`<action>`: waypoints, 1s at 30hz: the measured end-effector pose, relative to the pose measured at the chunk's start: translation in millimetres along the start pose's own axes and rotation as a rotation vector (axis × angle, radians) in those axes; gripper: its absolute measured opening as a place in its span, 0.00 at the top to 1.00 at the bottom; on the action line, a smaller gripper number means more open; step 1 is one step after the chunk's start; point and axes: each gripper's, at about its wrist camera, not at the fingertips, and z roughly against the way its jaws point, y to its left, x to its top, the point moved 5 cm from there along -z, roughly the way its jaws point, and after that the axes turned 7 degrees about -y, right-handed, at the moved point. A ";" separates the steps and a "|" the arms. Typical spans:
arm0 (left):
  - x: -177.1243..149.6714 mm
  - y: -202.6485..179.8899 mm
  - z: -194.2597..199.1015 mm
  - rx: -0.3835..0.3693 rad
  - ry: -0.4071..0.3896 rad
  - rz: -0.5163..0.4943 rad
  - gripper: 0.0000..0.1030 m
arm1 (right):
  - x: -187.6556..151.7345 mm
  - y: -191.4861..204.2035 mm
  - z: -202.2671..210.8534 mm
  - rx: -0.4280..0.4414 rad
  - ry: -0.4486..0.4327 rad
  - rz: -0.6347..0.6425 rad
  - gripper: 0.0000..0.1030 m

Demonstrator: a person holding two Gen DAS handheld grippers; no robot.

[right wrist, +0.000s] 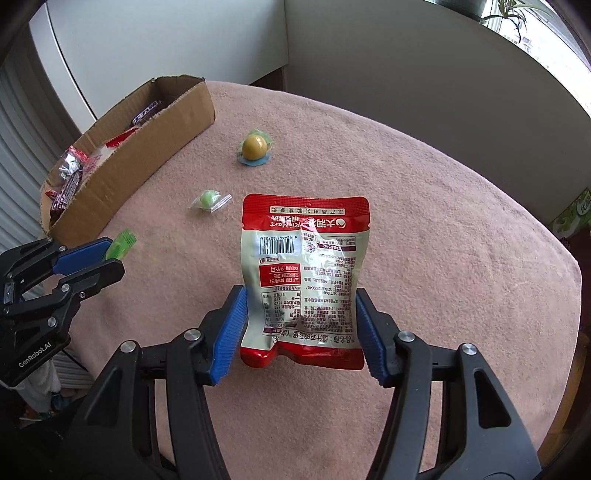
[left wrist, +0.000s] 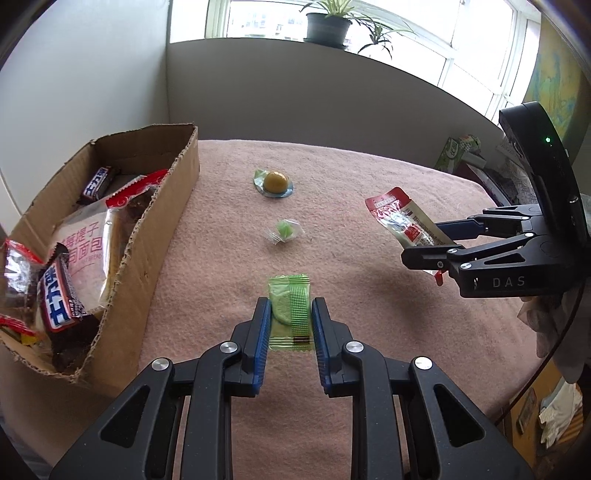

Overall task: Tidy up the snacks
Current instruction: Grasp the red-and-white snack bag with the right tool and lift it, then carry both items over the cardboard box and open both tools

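My left gripper (left wrist: 289, 314) is shut on a flat green wafer packet (left wrist: 290, 312), held just above the pink cloth; the packet also shows in the right wrist view (right wrist: 122, 243). My right gripper (right wrist: 301, 314) is shut on a red and white snack pouch (right wrist: 304, 273), lifted above the cloth; the pouch also shows in the left wrist view (left wrist: 402, 218). A cardboard box (left wrist: 147, 229) at the left holds several wrapped snacks. A yellow jelly cup (left wrist: 275, 182) and a small green candy (left wrist: 284, 230) lie on the cloth.
The pink cloth (left wrist: 369, 332) covers a table set against grey walls. A green carton (left wrist: 456, 151) and clutter sit beyond the table's right edge. A potted plant (left wrist: 328, 22) stands on the window sill.
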 end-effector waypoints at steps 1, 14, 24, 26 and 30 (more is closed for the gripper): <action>1.9 0.6 3.8 -0.002 -0.007 0.000 0.80 | 4.4 2.5 4.1 0.007 -0.011 0.001 0.42; 45.0 62.9 52.0 0.080 -0.132 0.029 0.80 | 98.0 89.3 21.8 0.106 -0.128 0.110 0.42; 51.8 129.6 63.0 0.172 -0.154 0.101 0.80 | 149.1 148.3 -9.5 0.176 -0.112 0.154 0.42; 51.9 139.3 63.3 0.185 -0.155 0.113 0.80 | 154.7 156.3 -16.2 0.188 -0.105 0.150 0.41; 52.2 153.3 62.9 0.201 -0.152 0.137 0.80 | 161.6 167.9 -27.3 0.210 -0.091 0.140 0.40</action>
